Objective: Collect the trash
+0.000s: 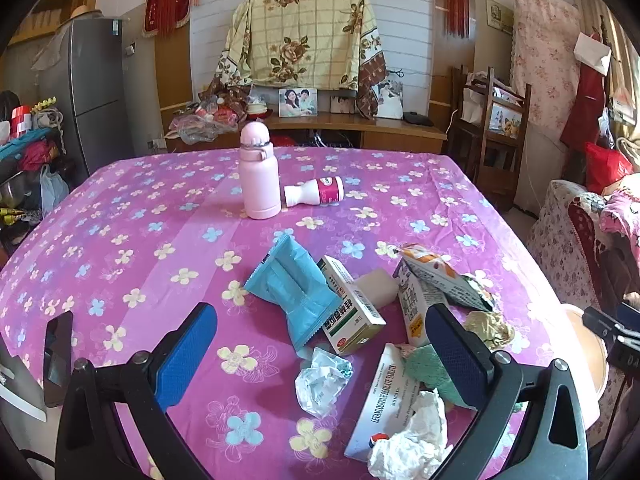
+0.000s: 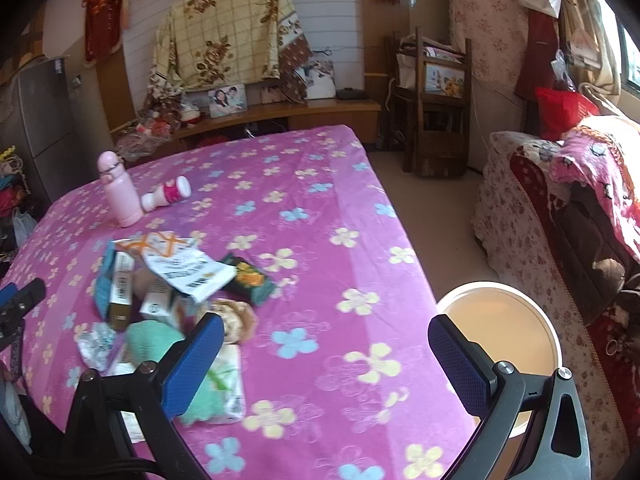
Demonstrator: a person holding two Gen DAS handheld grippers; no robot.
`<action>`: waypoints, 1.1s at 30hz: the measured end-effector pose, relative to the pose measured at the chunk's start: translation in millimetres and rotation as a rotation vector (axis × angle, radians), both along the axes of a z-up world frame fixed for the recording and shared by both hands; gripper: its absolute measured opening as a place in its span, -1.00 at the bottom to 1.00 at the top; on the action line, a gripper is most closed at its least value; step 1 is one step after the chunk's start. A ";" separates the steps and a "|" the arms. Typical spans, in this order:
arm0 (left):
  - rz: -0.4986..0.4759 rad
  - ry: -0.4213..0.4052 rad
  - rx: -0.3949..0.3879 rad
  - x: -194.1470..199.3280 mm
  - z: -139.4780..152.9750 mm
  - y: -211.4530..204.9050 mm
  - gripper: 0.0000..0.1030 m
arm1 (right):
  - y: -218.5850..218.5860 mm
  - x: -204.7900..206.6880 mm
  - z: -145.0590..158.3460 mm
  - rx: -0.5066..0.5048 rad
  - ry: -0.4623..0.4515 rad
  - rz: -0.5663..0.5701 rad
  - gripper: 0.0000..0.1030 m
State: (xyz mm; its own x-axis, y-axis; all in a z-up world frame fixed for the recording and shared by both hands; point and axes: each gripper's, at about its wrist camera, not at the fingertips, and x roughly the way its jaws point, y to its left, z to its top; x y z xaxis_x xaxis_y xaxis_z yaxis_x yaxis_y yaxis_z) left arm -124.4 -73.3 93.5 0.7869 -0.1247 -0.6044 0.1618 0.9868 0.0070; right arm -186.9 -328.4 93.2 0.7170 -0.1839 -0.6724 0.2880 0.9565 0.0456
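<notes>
Both claws are hanging released over the tabletop [image 1: 120, 220], jaws spread wide and gripping nothing. The left claw [image 1: 320, 348] is hovering above the trash heap at the near edge; its right finger [image 1: 460, 356] is hiding part of a green cloth-like wad [image 1: 424, 368] and the lower half of a white carton [image 1: 416, 308].

In the heap, a blue packet [image 1: 296, 288] is lying against a green-and-white box [image 1: 352, 308], with a pale cylinder [image 1: 376, 284] half hidden behind it. An orange-and-white wrapper [image 1: 436, 272] is leaning over the carton. Nearer, crumpled foil [image 1: 320, 380], a tablet box [image 1: 384, 396] and a tissue [image 1: 416, 444] are lying close together; the tissue is covering the box's lower end and running out of frame.

Farther back, a pink flask [image 1: 259, 172] is standing upright, and a white bottle [image 1: 316, 192] is lying on its side just beside it.

The right claw [image 2: 326, 360] is hovering over bare cloth to the right of the heap, which is looking blurred in its view; its left finger [image 2: 192, 364] is covering part of a green-patterned pack [image 2: 224, 384]. A round bin [image 2: 504, 320] is sitting beside the tabletop's right edge, partly hidden by the right finger [image 2: 460, 364]; its contents are washed out by glare.
</notes>
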 end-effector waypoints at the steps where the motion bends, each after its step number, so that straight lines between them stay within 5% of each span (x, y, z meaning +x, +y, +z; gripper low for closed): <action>1: 0.001 -0.001 0.003 -1.1 1.2 0.0 1.00 | 6.6 -1.7 1.8 0.000 -0.007 0.006 1.00; 11: 0.014 -0.041 -0.009 -14.3 11.2 8.5 1.00 | 51.5 -2.3 13.0 -0.019 -0.049 0.066 1.00; 33: 0.019 -0.043 -0.021 -18.8 11.6 9.9 1.00 | 64.8 -5.2 23.3 -0.036 -0.096 0.076 1.00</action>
